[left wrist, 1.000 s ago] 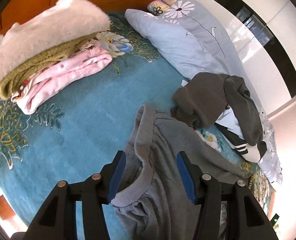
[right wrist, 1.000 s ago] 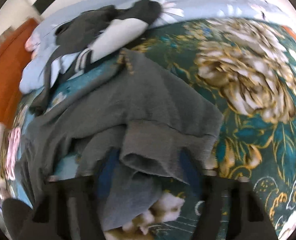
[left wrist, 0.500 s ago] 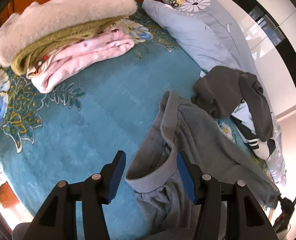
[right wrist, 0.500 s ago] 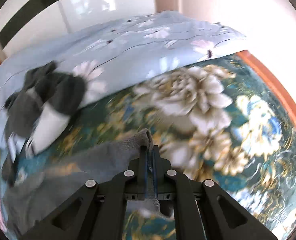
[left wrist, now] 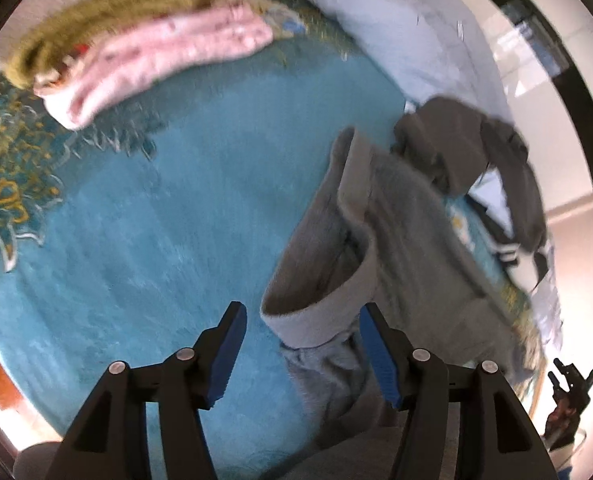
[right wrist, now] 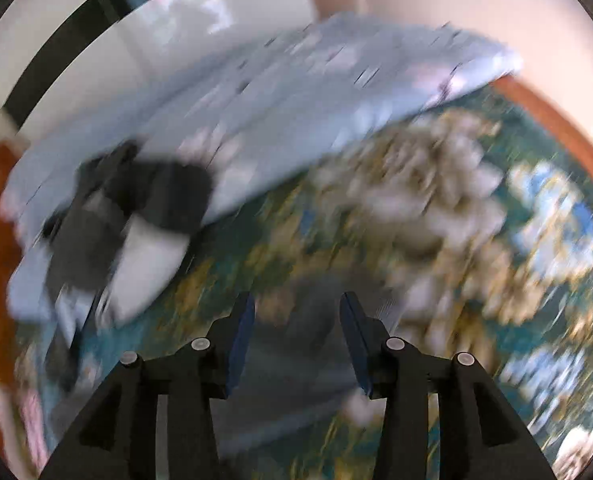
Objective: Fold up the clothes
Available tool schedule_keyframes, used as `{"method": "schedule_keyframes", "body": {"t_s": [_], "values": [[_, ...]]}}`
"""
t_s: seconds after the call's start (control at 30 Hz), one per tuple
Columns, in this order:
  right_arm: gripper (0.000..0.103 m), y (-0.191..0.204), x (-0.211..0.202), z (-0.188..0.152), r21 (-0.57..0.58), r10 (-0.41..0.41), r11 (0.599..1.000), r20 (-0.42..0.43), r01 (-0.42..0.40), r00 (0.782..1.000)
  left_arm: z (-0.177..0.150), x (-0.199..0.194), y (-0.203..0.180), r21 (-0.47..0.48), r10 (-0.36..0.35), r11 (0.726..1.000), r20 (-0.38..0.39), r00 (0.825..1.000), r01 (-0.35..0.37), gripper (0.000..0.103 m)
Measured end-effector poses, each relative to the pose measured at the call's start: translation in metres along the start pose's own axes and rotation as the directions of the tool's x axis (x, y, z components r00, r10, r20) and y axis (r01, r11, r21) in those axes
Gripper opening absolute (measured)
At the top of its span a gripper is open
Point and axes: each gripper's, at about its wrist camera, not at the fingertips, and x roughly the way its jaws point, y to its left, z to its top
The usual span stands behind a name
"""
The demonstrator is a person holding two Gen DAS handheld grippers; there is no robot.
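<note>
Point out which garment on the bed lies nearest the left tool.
The light grey sweatshirt, its ribbed hem between the left tool's open fingers; the dark grey garment and folded pile lie farther off.

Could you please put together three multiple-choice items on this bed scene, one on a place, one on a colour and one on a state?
1. Where does the folded pink garment lie, seen from the left wrist?
A. between the fingers
B. upper left, in the stack
C. on the dark grey pile

2. What colour is the garment nearest the left gripper?
A. grey
B. red
C. yellow

3. How does the right gripper stand?
A. shut on cloth
B. out of view
C. open

Answers: 1 B, it sits under the olive knit. 2 A, its cuff and body are grey. 3 C, a clear gap separates its blue pads.
</note>
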Motion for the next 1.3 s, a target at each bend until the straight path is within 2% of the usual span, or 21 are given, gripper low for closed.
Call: {"method": "schedule_keyframes", "body": {"t_s": [0.07,0.17,0.23,0.3,0.37,0.4,0.43,0.47,0.53,0.6,0.67,0.77,0.87,0.9,0.93,0.97,1.03,1.17,1.23,1.3], "values": [[0.046,0.001,0.009,-0.038,-0.016,0.048,0.999,-0.093,-0.05,0.995,-0.002,0.017,-0.007,0.099,0.06,0.994,-0.043,0.997,-0.055,0.063],[0.046,0.003,0.019,-0.092,-0.022,0.065,0.997,-0.193,-0.071,0.979,-0.002,0.036,-0.016,0.185,0.061,0.982,-0.102,0.993,-0.042,0.063],[0.046,0.004,0.026,-0.125,-0.018,0.072,0.997,-0.252,-0.079,0.965,-0.001,0.044,-0.017,0.185,0.042,0.983,-0.116,0.992,-0.02,0.063],[0.046,0.008,0.025,-0.143,0.011,0.094,0.995,-0.275,-0.094,0.957,-0.001,0.051,-0.017,0.175,0.028,0.984,-0.123,0.992,-0.006,0.061],[0.046,0.016,0.021,-0.153,0.028,0.118,0.993,-0.275,-0.114,0.954,-0.002,0.052,-0.016,0.161,0.008,0.987,-0.115,0.993,0.011,0.049],[0.046,0.021,0.017,-0.155,0.023,0.125,0.992,-0.27,-0.123,0.955,-0.003,0.051,-0.016,0.158,0.002,0.987,-0.1,0.995,0.014,0.046],[0.046,0.028,0.014,-0.155,0.008,0.128,0.991,-0.261,-0.13,0.957,-0.004,0.049,-0.015,0.156,-0.003,0.988,-0.085,0.996,0.016,0.037],[0.046,0.036,0.011,-0.153,-0.01,0.127,0.991,-0.251,-0.134,0.959,-0.006,0.048,-0.015,0.154,-0.008,0.988,-0.07,0.998,0.019,0.022],[0.046,0.055,0.011,-0.144,-0.044,0.131,0.988,-0.235,-0.145,0.963,-0.008,0.045,-0.014,0.163,0.0,0.987,-0.045,0.999,0.007,0.011],[0.046,0.074,0.011,-0.133,-0.077,0.136,0.985,-0.22,-0.156,0.966,-0.007,0.04,-0.01,0.152,0.004,0.988,-0.02,1.0,-0.001,0.01],[0.048,0.096,0.023,-0.127,-0.132,0.113,0.98,-0.241,-0.148,0.964,-0.004,0.033,0.0,0.115,0.01,0.993,0.004,1.0,-0.01,0.009],[0.049,0.117,0.05,-0.128,-0.177,0.032,0.98,-0.285,-0.086,0.958,0.0,0.019,0.019,0.037,0.016,0.999,0.038,0.999,-0.017,0.009],[0.048,0.12,0.067,-0.138,-0.182,-0.051,0.983,-0.317,-0.008,0.947,-0.003,0.016,0.03,0.015,-0.004,1.0,0.036,0.999,0.004,0.009],[0.041,0.12,0.067,-0.143,-0.186,-0.084,0.982,-0.314,0.025,0.946,-0.004,0.016,0.033,0.008,-0.012,1.0,0.034,0.999,0.011,0.009],[0.014,0.119,0.065,-0.147,-0.194,-0.109,0.98,-0.309,0.05,0.945,-0.005,0.015,0.037,0.001,-0.019,1.0,0.033,0.999,0.019,0.009],[0.008,0.118,0.06,-0.151,-0.203,-0.123,0.977,-0.302,0.062,0.945,-0.006,0.015,0.04,-0.006,-0.026,1.0,0.032,0.999,0.026,0.009],[0.006,0.117,0.042,-0.157,-0.22,-0.112,0.974,-0.286,0.048,0.952,-0.007,0.014,0.045,-0.018,-0.037,0.999,0.03,0.999,0.038,0.009],[0.006,0.113,-0.02,-0.149,-0.197,-0.004,0.979,-0.238,-0.045,0.971,-0.006,0.009,0.041,-0.007,-0.043,0.999,0.033,0.999,0.044,0.009],[0.006,0.112,-0.054,-0.138,-0.186,0.06,0.978,-0.171,-0.092,0.983,-0.006,0.006,0.036,0.015,-0.045,0.999,0.039,0.998,0.045,0.009],[0.006,0.113,-0.094,-0.126,-0.196,0.115,0.973,-0.059,-0.125,0.992,-0.006,0.002,0.03,0.037,-0.048,0.998,0.044,0.998,0.046,0.009]]}}
